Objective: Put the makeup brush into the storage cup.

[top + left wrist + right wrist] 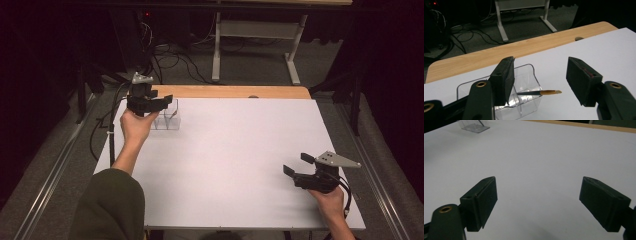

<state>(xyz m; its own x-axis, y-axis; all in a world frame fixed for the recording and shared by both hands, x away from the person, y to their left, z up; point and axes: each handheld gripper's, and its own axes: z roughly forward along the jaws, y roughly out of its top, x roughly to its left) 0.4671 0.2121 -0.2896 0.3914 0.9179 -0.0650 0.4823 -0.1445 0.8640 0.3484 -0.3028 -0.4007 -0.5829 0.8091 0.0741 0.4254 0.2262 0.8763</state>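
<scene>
Brush [537,93] lies slanted in the clear plastic box [529,75], its tan tip poking out over the rim; nothing grips it. Box sits near the far left corner of the white table [230,165], just short of the bare wooden strip [235,91].

Nearest the person, right gripper [300,167] hangs low over the near right of the table, jaws spread wide, nothing between them, well apart from the box.

Farther off, left gripper [159,104] hovers at the box, jaws spread, one pad beside the near wall, brush tip in the gap but untouched.

Step in hand reads as letting go and backing off. Best done by lifting straight clear so no pad catches the protruding tip or drags the light box.

Left gripper view gives the brush and its tip plainly; high view gives the box as a faint outline. Right gripper view catches the box's base [475,127] far off.
</scene>
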